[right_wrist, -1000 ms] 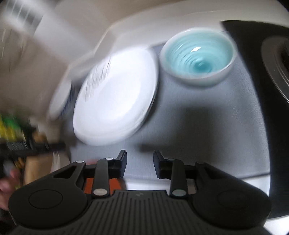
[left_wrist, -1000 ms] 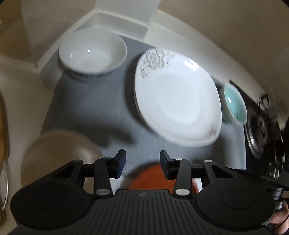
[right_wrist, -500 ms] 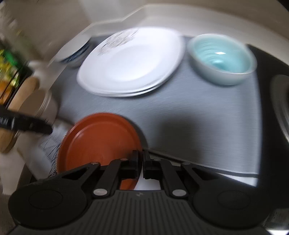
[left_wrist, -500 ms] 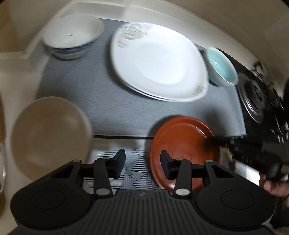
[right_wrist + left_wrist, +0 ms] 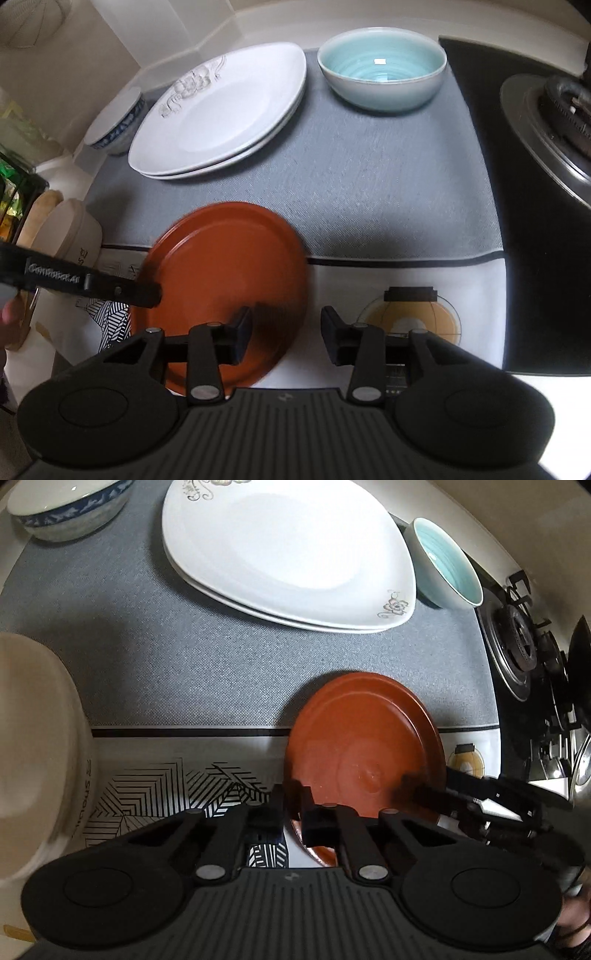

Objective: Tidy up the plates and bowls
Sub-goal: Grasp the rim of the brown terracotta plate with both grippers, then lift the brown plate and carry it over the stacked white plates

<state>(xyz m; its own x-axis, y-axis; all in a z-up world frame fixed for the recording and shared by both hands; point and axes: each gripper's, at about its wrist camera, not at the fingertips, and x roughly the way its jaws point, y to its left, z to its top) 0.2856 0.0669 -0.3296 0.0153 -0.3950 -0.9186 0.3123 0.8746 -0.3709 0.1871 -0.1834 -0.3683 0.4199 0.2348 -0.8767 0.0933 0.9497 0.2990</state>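
lettering "genrobot.ai" on left tool (image 5: 147, 293) over red plate (image 5: 221, 273)

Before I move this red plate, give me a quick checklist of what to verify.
1. Left tongs on red plate rim: ok, jaws just closed on it.
2. Right tongs released: ok, jaws just opened, pads off the plate.
3. Right tongs clear of plate: not ok, one finger hangs over it.
4. White plate stack top bare: ok.
5. Grey mat between plate and stack bare: ok.
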